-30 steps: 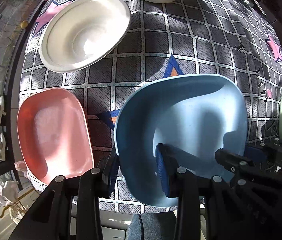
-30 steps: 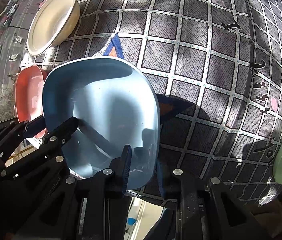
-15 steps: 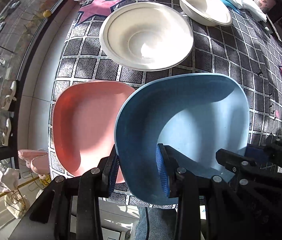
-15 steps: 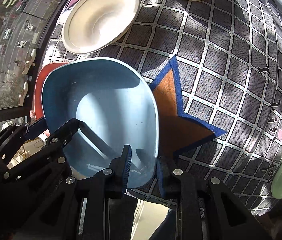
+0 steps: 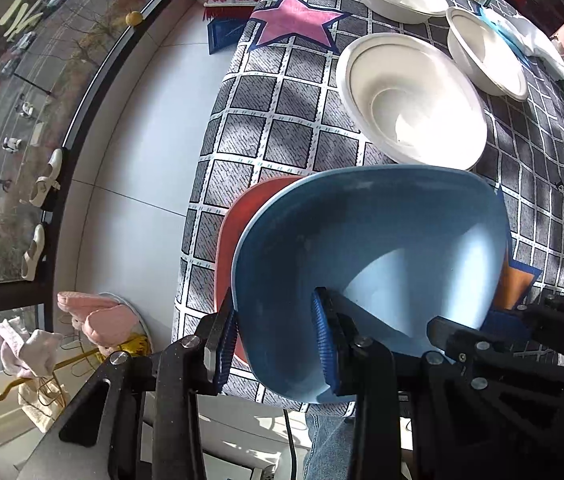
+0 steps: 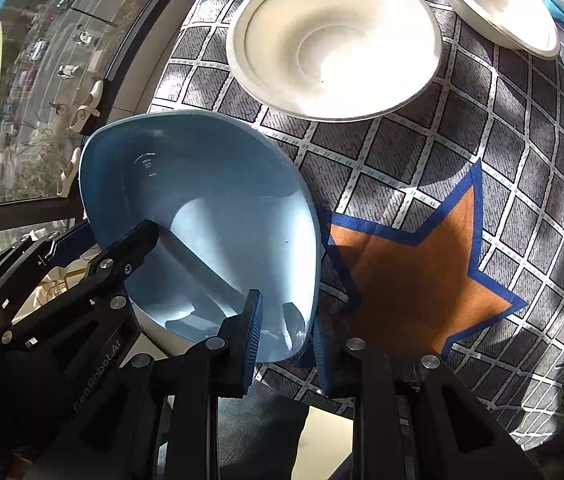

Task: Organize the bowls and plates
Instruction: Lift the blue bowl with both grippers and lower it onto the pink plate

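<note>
While both the left gripper [image 5: 274, 344] and the right gripper [image 6: 285, 340] pinch the blue dish [image 5: 369, 276] by its rim, we line it up over the pink dish [image 5: 242, 232]; we lower it flat; we let go only once it sits snug inside.

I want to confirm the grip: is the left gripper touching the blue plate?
Touching. The left wrist view shows the left gripper with its pads clamped on the blue plate rim.

Left gripper [image 5: 276, 344] points steeply down, jaws closed narrow on the near-left rim of the blue plate [image 5: 369, 264], one blue ribbed pad outside the rim, one inside. Right gripper [image 6: 287, 344] also points down and pinches the opposite near rim the same way. Each gripper's black linkage shows in the other's view.
</note>
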